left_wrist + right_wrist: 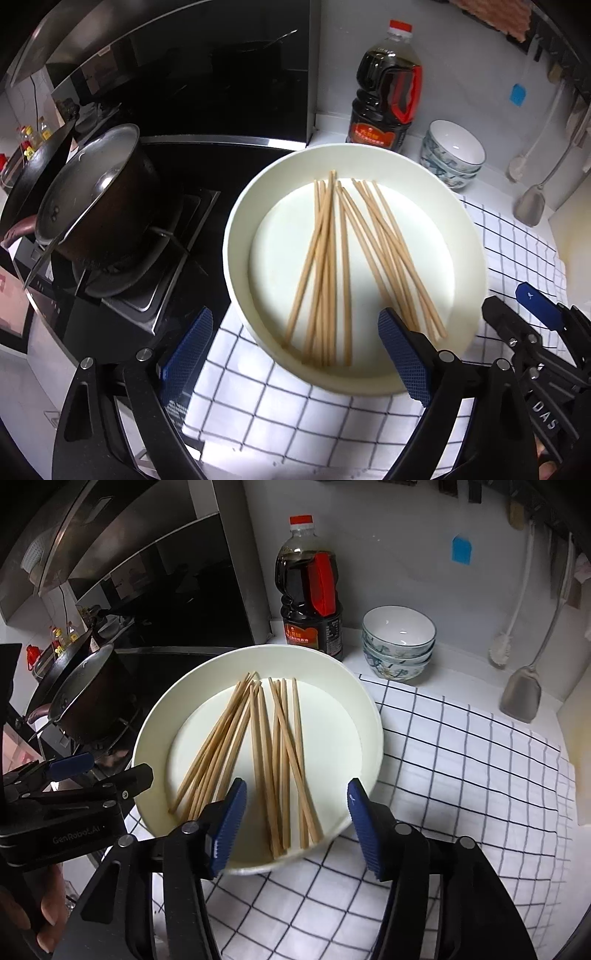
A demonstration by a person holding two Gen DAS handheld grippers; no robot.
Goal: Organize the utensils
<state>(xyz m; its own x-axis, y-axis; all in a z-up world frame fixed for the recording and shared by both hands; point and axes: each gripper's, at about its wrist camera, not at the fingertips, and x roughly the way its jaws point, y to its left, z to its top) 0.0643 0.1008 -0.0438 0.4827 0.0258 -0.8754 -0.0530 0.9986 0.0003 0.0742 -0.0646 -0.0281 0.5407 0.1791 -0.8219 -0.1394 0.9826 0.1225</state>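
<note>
left wrist view, left to right: lidded saucepan [92,195] on the gas stove [147,288] at left. left gripper [295,354] at bottom, jaws spread wide, nothing between the pads. wooden chopsticks [340,266] lie loose in two fanned bunches inside the white round basin [240,229] at centre, which sits on a checked cloth [295,417]. soy sauce bottle [388,92] and stacked bowls [452,155] upper right. right gripper [295,827] in its own view: released, pads apart over the near chopstick ends, not touching them. metal spatula [521,698] hangs far right.
</note>
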